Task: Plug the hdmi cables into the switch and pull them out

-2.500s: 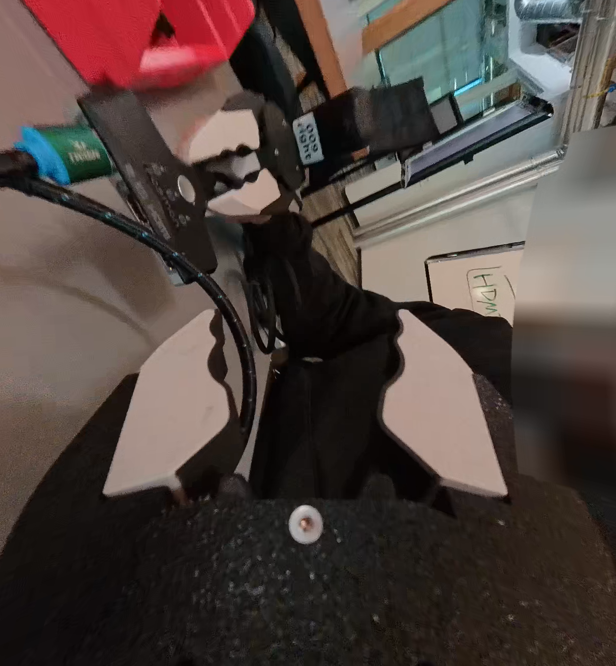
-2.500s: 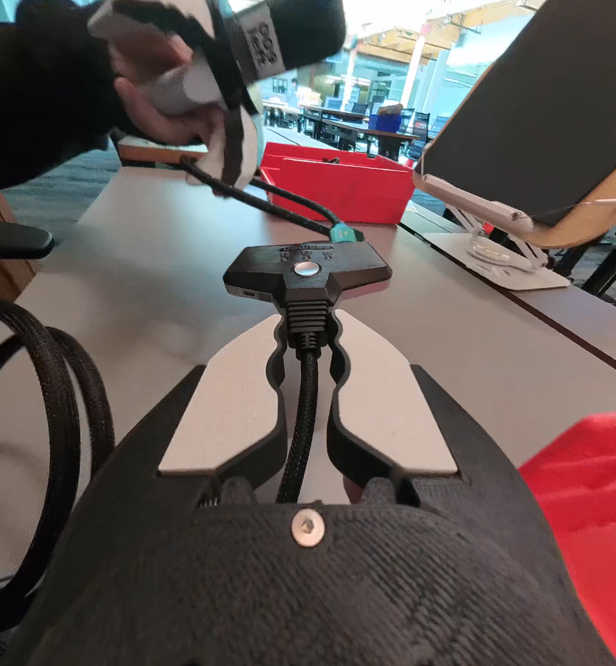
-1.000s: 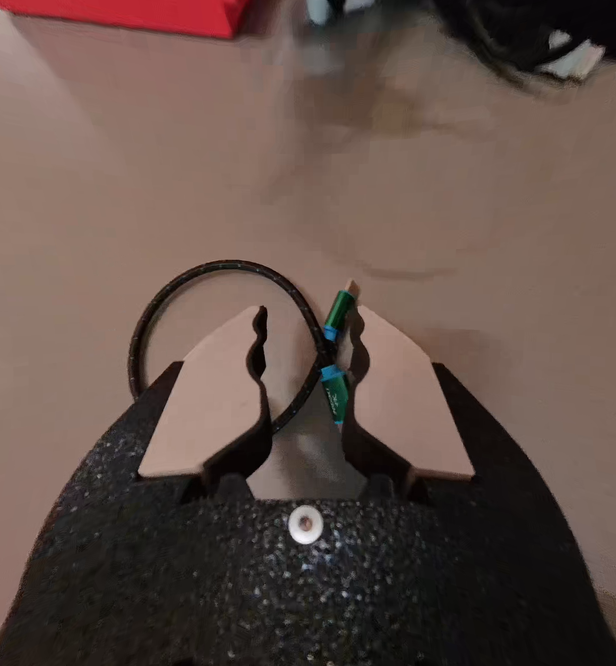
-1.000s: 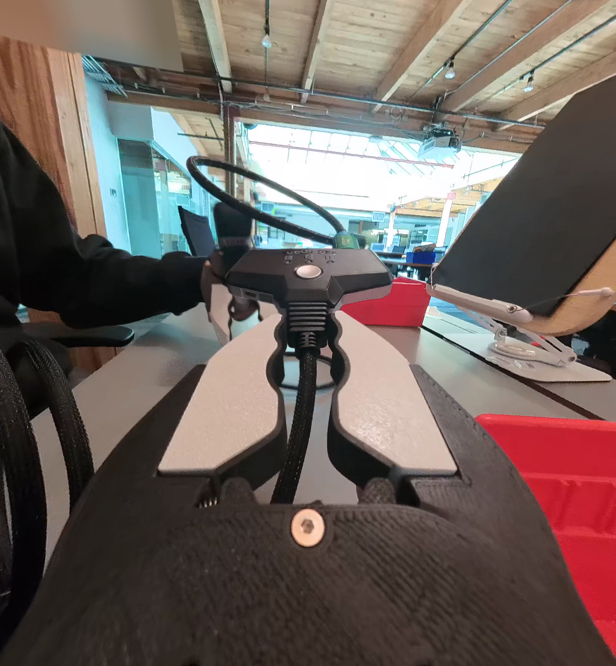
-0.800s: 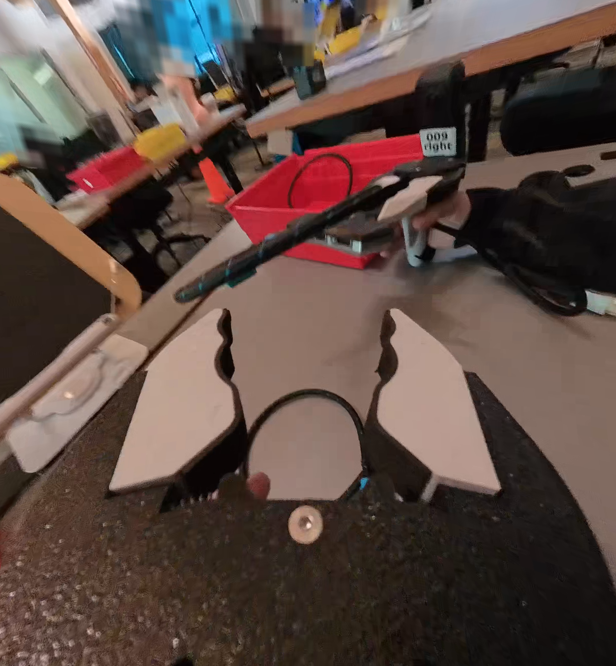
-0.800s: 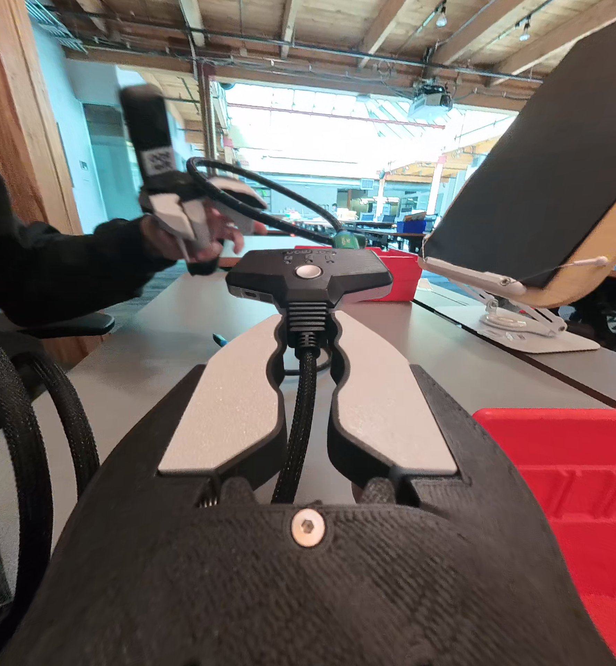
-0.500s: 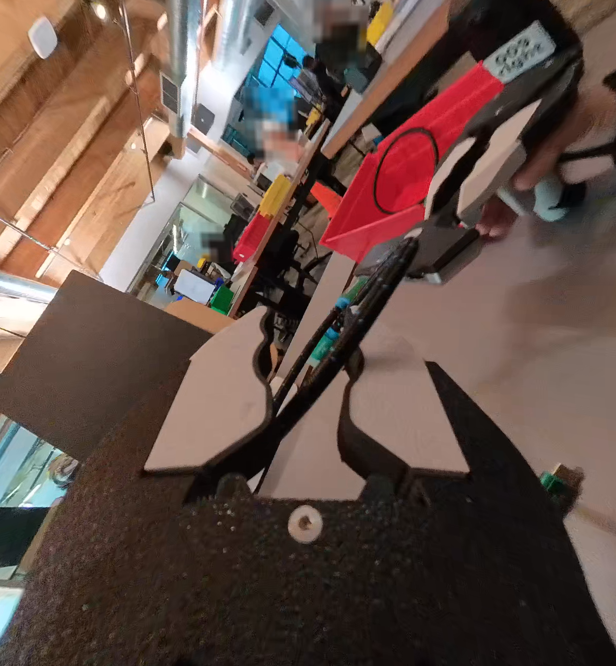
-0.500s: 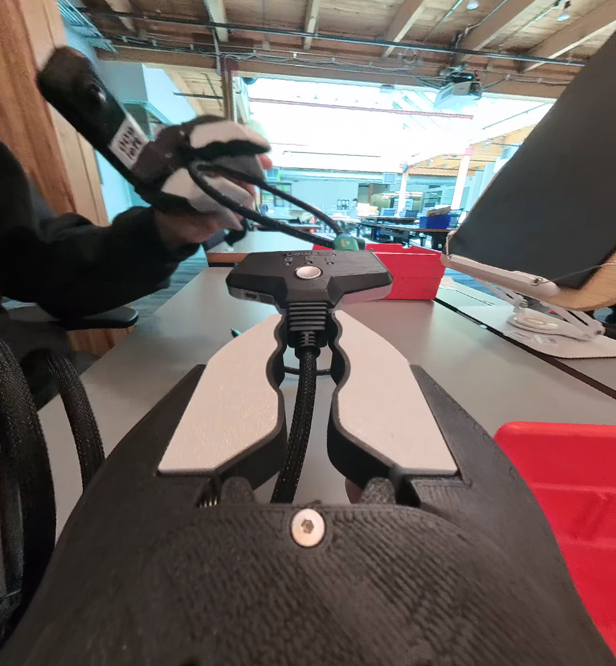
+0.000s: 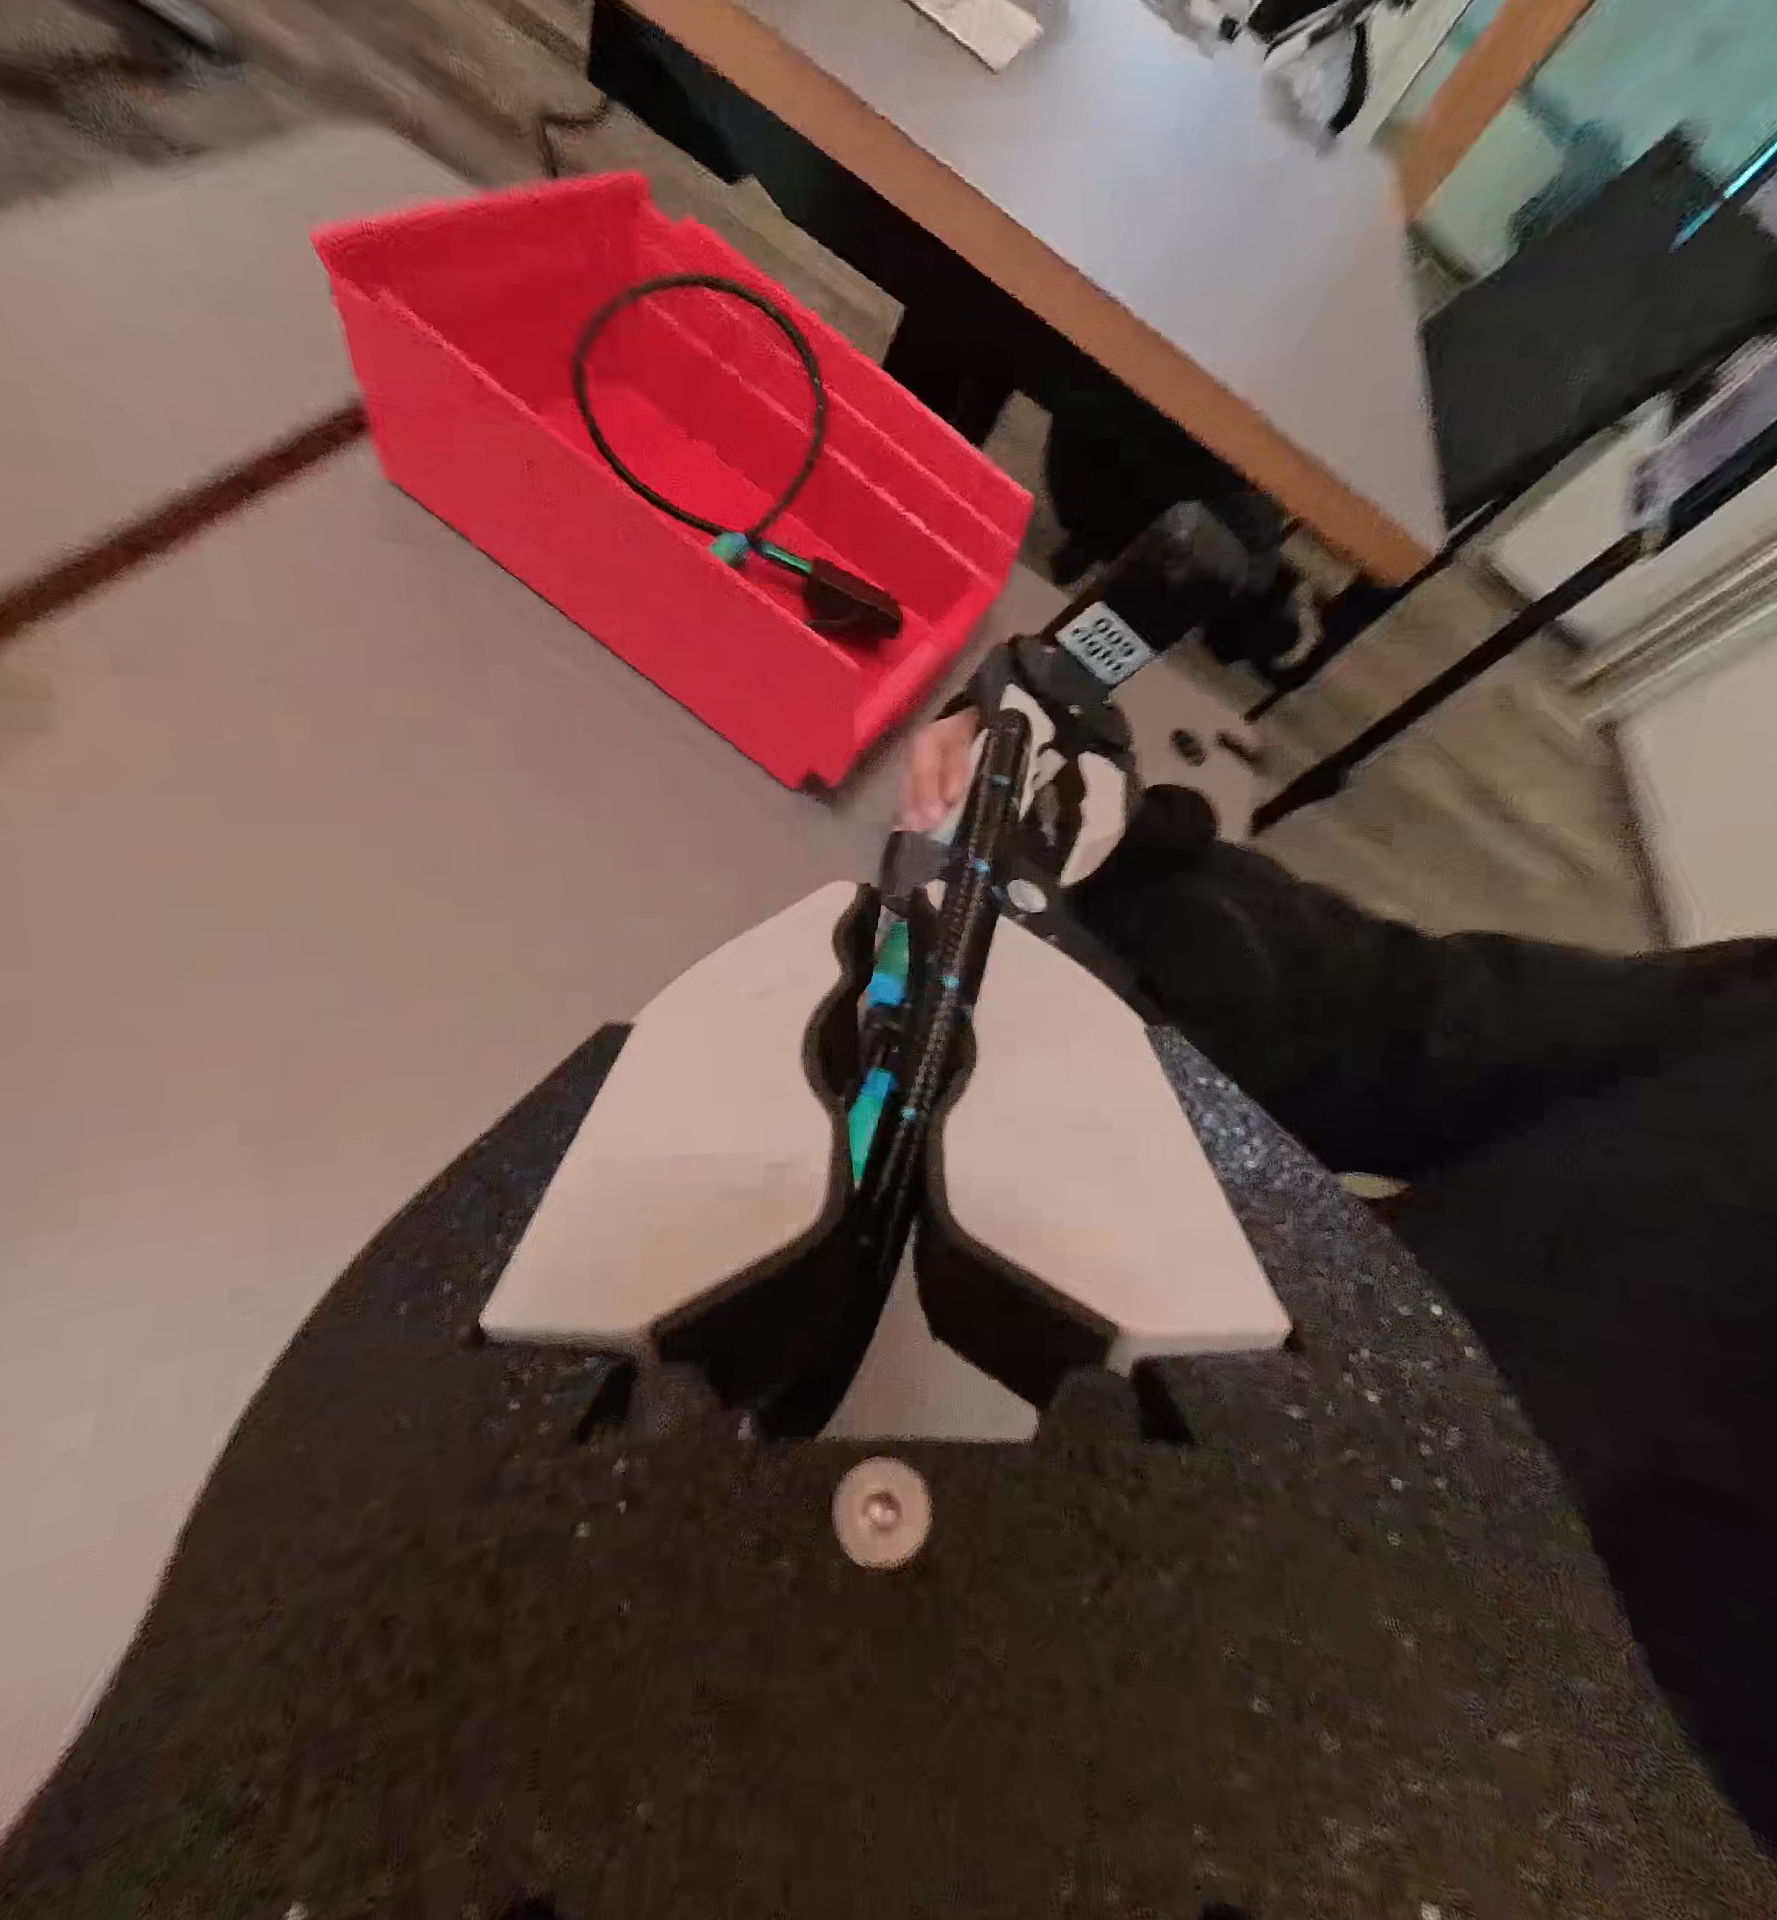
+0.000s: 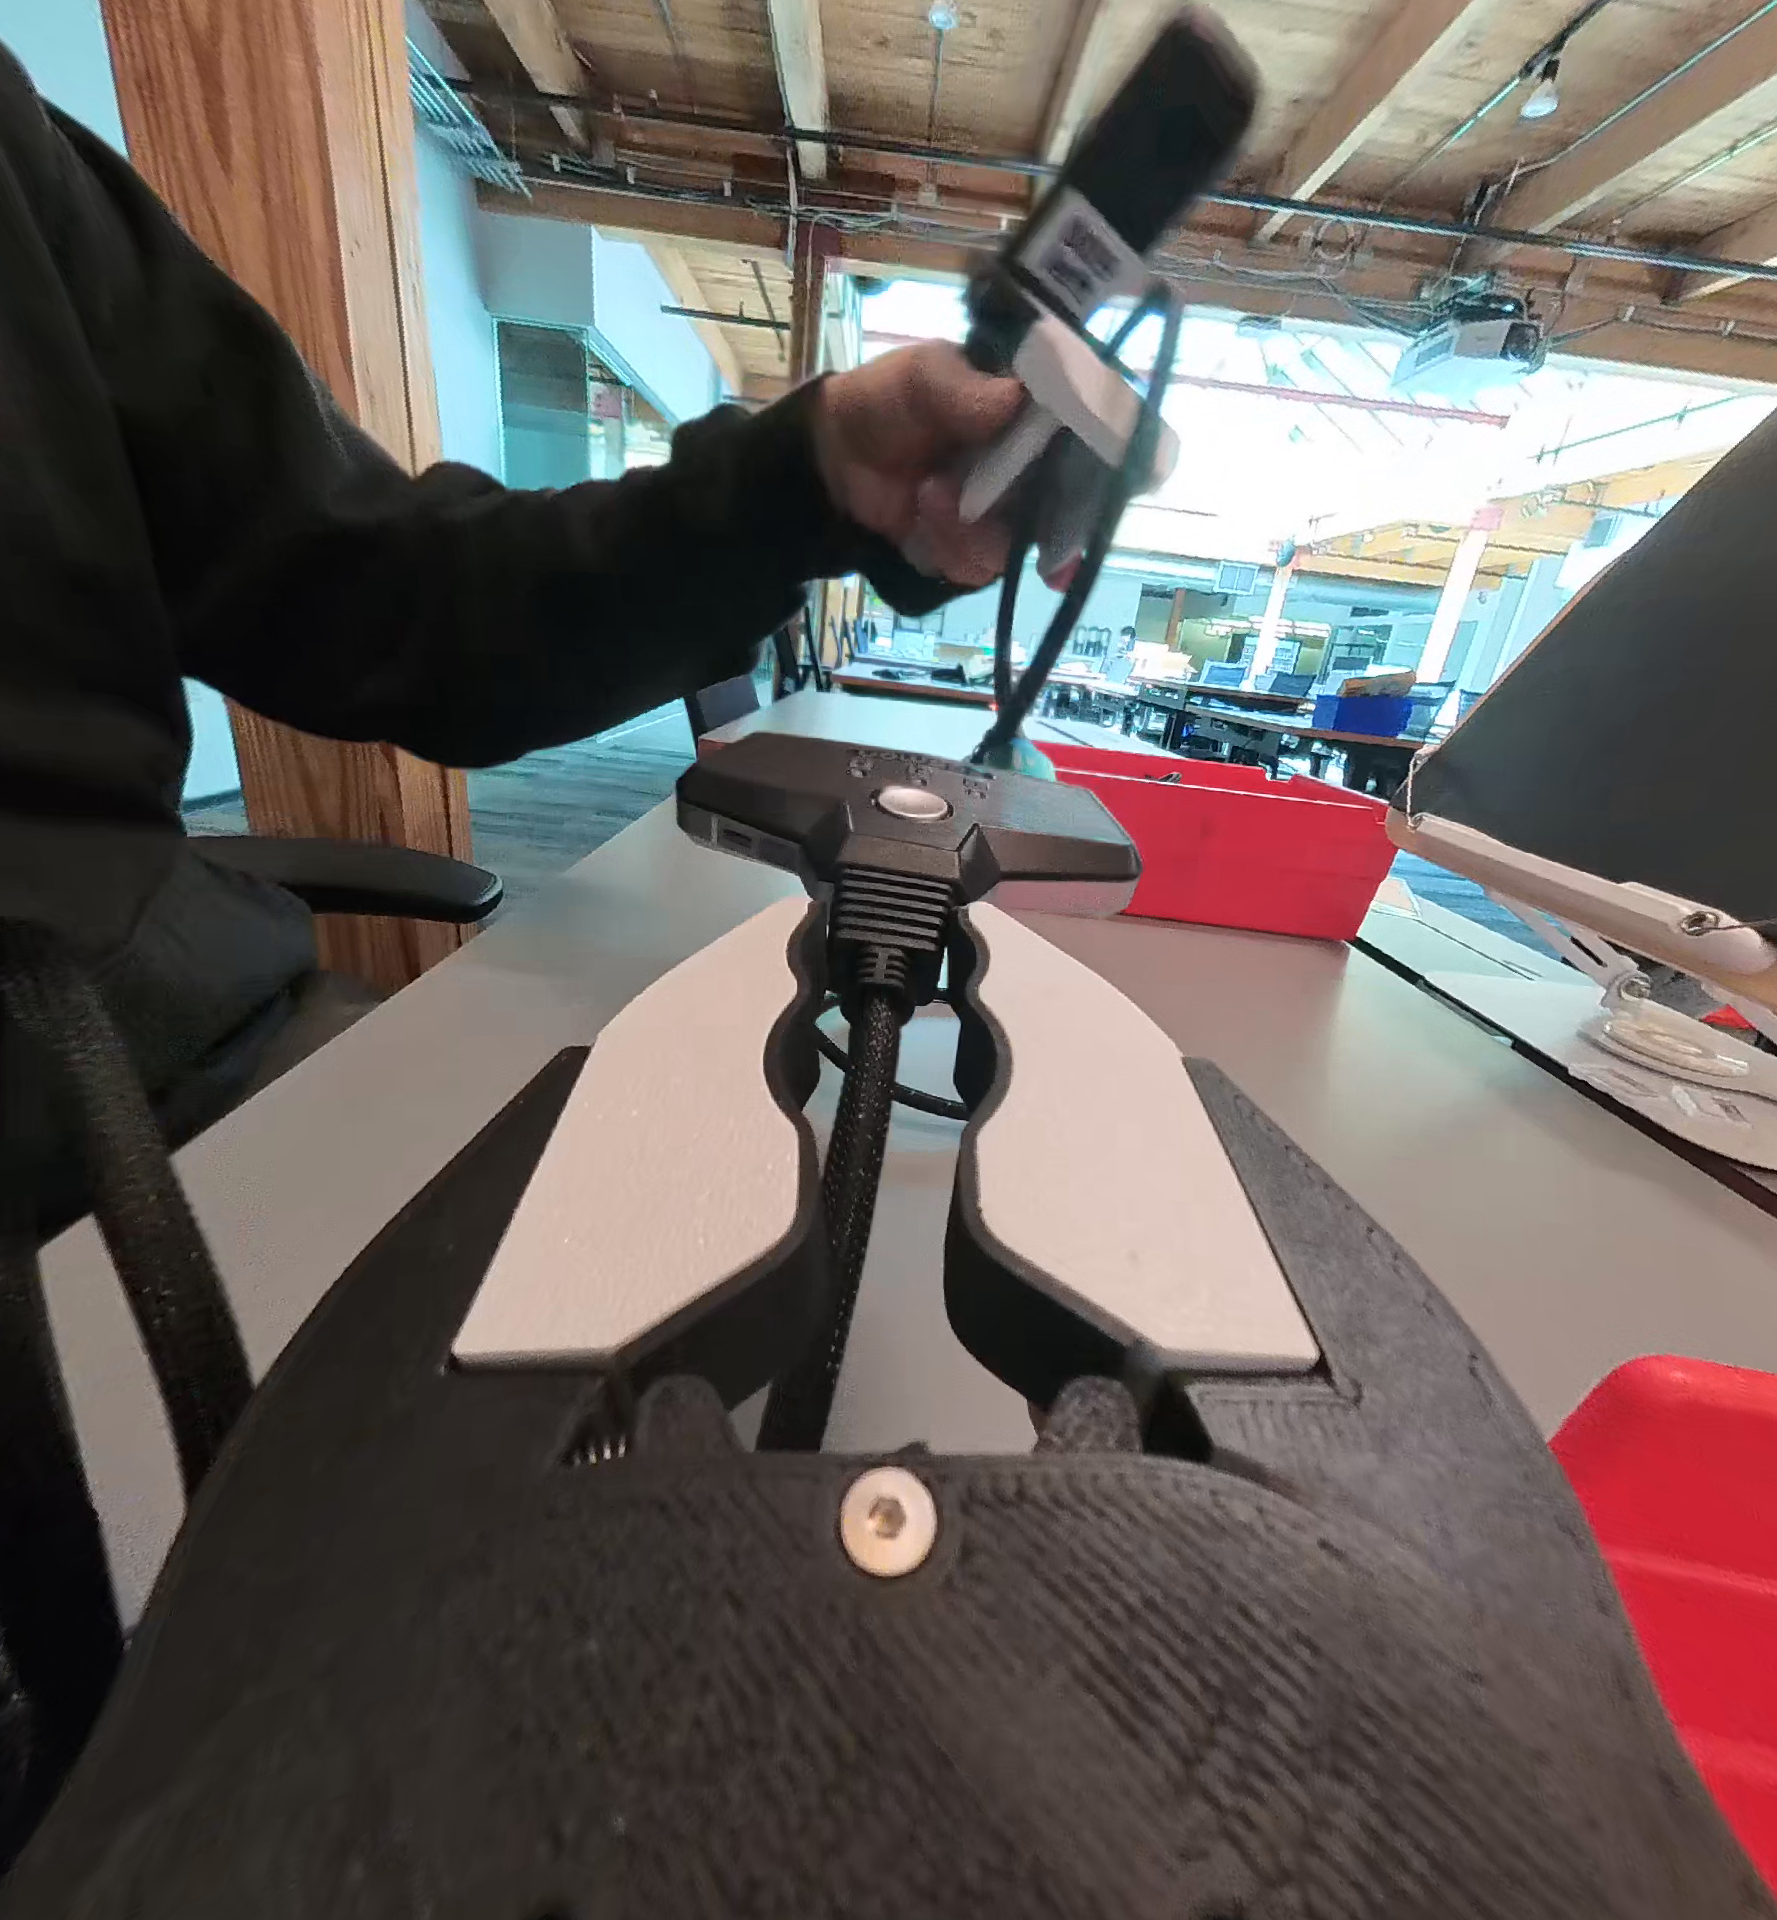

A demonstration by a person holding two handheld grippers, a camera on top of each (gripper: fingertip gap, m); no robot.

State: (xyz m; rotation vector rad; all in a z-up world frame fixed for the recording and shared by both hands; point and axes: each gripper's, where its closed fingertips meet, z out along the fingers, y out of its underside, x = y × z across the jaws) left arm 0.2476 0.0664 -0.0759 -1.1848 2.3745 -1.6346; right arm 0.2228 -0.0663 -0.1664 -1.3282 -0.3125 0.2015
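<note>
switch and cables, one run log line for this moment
left tongs: shut on hdmi cable | right tongs: shut on switch | cable plugged into switch | spare cable in red bin

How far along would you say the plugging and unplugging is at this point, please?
Done: one green plug sits in the switch, which the right gripper clamps by its cable collar. In hand: the left gripper is shut on that cable, its second plug between the fingers. Left: another cable lies in the red bin, then the pulling out.
</note>
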